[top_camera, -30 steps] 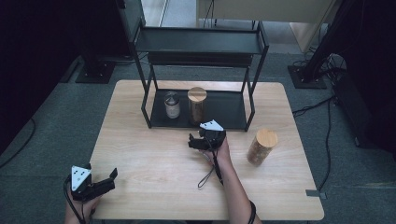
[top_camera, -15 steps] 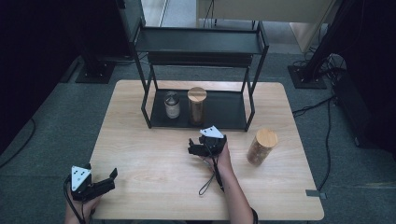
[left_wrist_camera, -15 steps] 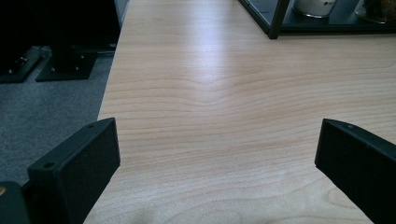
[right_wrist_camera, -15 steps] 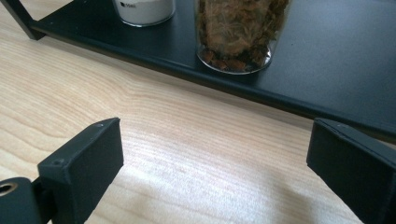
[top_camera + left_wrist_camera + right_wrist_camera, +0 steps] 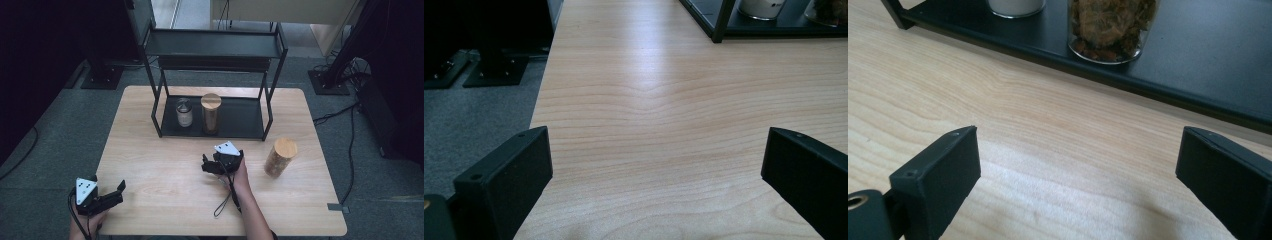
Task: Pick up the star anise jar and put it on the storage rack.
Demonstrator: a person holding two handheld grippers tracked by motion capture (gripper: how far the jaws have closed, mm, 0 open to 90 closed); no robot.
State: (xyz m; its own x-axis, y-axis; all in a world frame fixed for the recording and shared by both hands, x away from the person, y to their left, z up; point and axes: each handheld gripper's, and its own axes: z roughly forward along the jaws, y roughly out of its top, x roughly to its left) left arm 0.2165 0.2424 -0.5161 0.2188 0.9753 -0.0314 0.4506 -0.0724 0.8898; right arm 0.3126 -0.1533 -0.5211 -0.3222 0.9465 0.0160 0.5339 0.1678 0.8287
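We count two claws over the desk (image 5: 150,150), one in each of the person's hands. The right claw (image 5: 206,165) hovers near the middle of the desk, in front of the black rack (image 5: 215,50), pointing toward the rack's lower tray. In the right gripper view its two black jaws stand wide apart with only bare wood between them, so it holds nothing. The left claw (image 5: 119,191) sits at the near left corner of the desk, well apart from everything else. In the left gripper view its jaws are likewise spread wide over bare wood, gripping nothing.

We count three jars. Two stand on the rack's lower tray, side by side and near each other: a short clear jar (image 5: 184,112) with a white filling, on the left, and a taller jar with a wooden lid (image 5: 210,113), on the right, holding brownish dried pieces. In the right gripper view these two sit just beyond the jaws, the taller one roughly straight ahead and the short one to its left. The third jar (image 5: 280,156), also wooden-lidded and filled with something tan, stands alone on the desk to the right of the right claw, outside the rack and near the desk's right edge.

The rack has two levels; we see nothing on the upper shelf. One cable (image 5: 227,197) trails from the right claw back along the person's forearm.
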